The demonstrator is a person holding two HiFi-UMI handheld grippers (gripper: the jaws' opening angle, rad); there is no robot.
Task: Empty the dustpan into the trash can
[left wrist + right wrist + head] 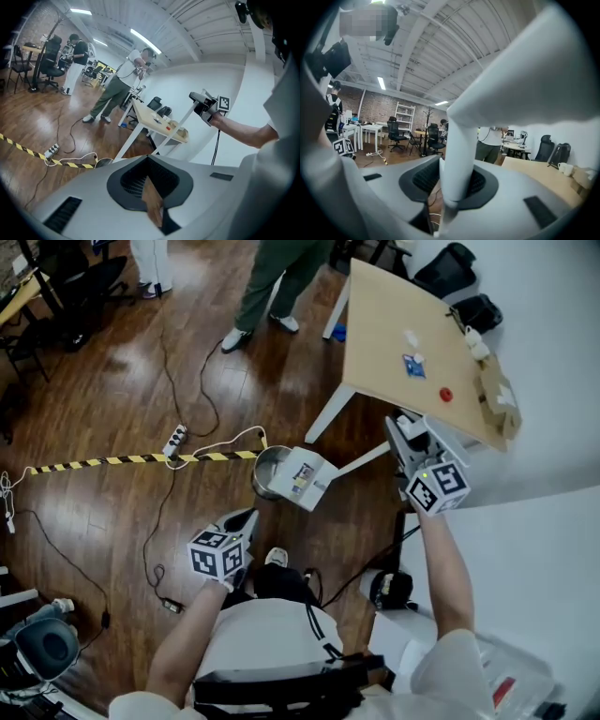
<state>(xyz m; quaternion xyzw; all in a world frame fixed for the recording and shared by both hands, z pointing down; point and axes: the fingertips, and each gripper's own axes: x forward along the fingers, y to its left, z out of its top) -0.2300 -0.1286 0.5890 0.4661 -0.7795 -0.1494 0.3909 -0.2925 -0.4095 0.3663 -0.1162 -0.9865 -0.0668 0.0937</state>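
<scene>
In the head view a white dustpan (302, 479) hangs tipped over the rim of a round metal trash can (263, 469) on the wooden floor. Its long white handle (361, 462) runs up and right into my right gripper (398, 448). The right gripper view shows that gripper (454, 187) shut on the white handle (459, 150), which rises between the jaws. My left gripper (246, 519) is lower left of the can, apart from it and holding nothing. Its jaws (150, 183) meet at the tips, with only a sliver of floor showing between them.
A light wooden table (403, 343) with small items stands behind the can, against a white wall. Yellow-black tape (141, 458), a power strip (175, 439) and cables cross the floor to the left. A person in green trousers (272, 287) stands at the back.
</scene>
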